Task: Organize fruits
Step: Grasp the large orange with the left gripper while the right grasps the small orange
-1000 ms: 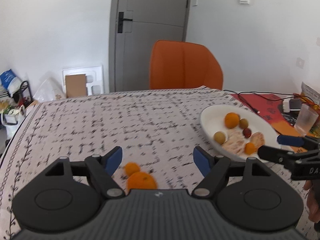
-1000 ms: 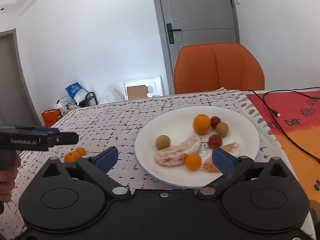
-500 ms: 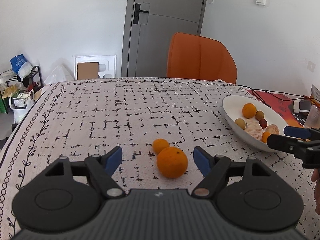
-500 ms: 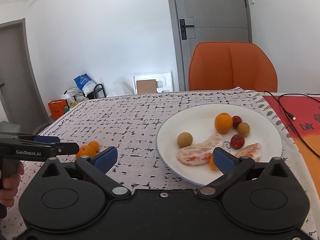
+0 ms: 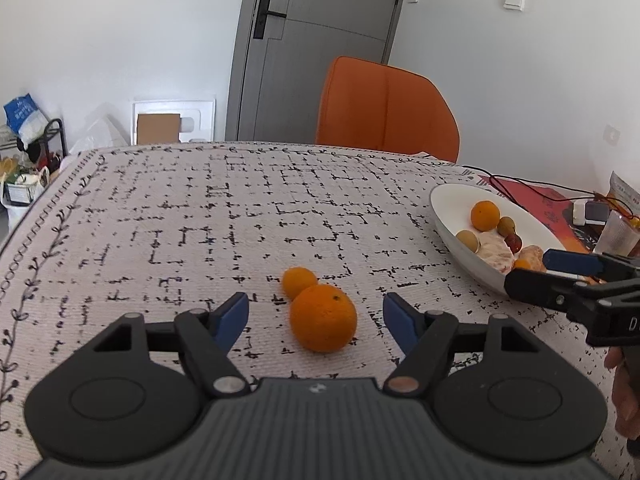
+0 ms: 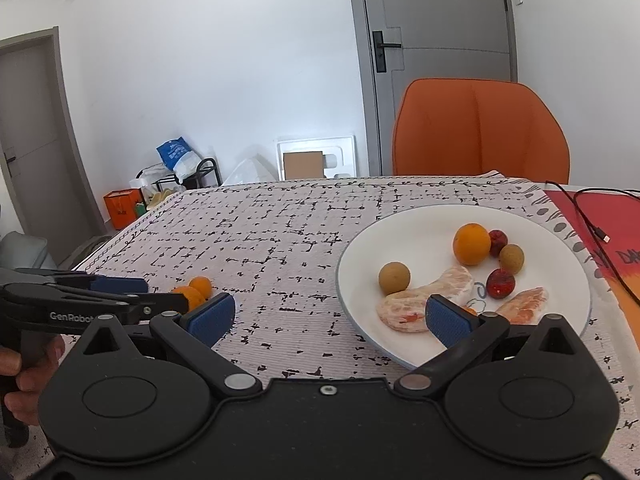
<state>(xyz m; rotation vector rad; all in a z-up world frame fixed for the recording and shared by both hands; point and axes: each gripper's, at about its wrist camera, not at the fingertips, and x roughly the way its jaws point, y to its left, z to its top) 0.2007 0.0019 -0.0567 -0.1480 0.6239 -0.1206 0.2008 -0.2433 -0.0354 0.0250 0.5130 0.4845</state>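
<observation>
Now closing left gripper (image 5: 316, 314) around large orange (image 5: 323, 317) on tablecloth (image 5: 200, 220), pads not touching; holding right gripper (image 6: 327, 314) wide, empty, over plate (image 6: 420, 220) rim.

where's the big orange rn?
In the left wrist view the big orange sits on the tablecloth between the closing jaws of the left gripper, untouched, with a smaller orange just behind it and the plate off right.

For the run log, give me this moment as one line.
left gripper: closing, large orange between pads, untouched | right gripper: open, empty | plate: fruit
</observation>
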